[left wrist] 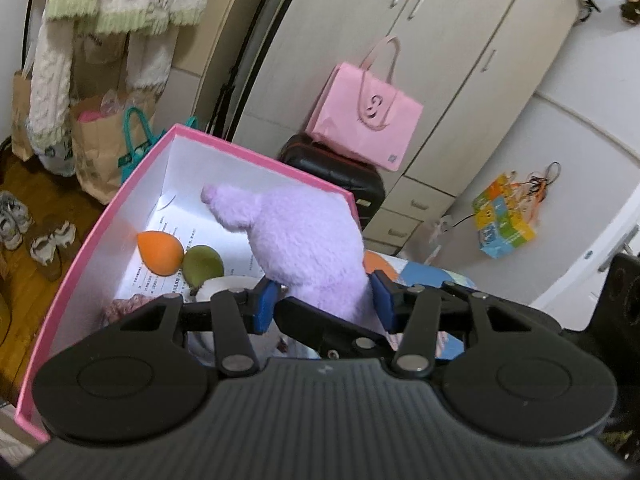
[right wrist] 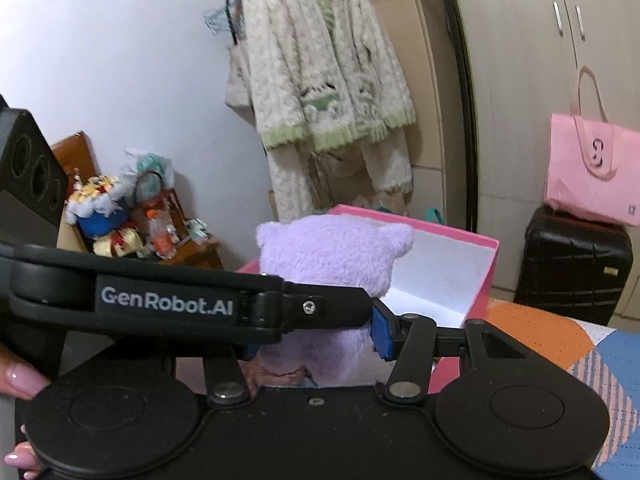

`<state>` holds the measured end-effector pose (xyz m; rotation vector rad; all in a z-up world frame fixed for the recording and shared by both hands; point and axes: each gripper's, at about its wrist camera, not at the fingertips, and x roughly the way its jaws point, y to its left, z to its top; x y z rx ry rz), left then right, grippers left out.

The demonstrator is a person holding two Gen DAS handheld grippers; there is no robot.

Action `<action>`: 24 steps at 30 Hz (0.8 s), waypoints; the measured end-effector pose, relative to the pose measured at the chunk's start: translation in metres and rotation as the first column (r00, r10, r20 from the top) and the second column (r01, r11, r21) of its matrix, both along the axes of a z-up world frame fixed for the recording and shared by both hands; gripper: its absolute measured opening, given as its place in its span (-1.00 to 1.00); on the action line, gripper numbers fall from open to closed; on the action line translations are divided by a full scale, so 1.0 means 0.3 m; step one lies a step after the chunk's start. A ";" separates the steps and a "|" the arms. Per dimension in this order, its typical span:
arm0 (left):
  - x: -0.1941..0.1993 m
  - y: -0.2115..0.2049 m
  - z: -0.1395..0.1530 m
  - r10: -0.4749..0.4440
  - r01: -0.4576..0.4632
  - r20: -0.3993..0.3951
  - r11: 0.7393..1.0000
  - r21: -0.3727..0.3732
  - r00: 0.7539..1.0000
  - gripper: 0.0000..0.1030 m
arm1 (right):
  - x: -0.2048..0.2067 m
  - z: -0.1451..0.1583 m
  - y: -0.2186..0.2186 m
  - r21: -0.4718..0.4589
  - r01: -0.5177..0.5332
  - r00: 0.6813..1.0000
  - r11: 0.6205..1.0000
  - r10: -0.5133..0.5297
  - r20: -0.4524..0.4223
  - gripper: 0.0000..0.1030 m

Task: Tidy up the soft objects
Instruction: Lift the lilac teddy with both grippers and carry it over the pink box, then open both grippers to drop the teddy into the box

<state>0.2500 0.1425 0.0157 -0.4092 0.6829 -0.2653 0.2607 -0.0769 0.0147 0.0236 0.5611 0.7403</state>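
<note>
Over the open pink box (left wrist: 120, 216), both claws carry one lilac plush toy (left wrist: 308, 240): the left claw (left wrist: 326, 300) is clenched on its lower body and the right claw (right wrist: 316, 332) grips it from the other side, blue pads pressed into the fur. Already inside the box lie an orange soft egg-shaped piece (left wrist: 160, 254), a green one (left wrist: 203, 266) and something pink and knitted (left wrist: 124, 308), so I judge the sorting partly done, with this toy not yet lowered and let go. Its long axis stands nearly upright, eared head (right wrist: 336, 240) on top, leaning toward the box's far wall.

Fluffy lilac plush toy (left wrist: 308, 240), above pink box (left wrist: 100, 232)
</note>
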 end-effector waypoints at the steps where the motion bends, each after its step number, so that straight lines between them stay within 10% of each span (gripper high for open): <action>1: 0.022 0.002 -0.011 0.005 -0.005 -0.013 1.000 -0.003 1.000 -0.07 | 0.019 -0.009 0.008 -0.011 0.005 1.000 1.000 -0.005 -0.005 0.11; 24: 0.097 0.069 -0.069 0.055 -0.056 -0.094 0.998 -0.009 0.994 -0.08 | 0.144 -0.110 0.135 -0.271 0.042 0.999 0.962 -0.033 0.036 0.24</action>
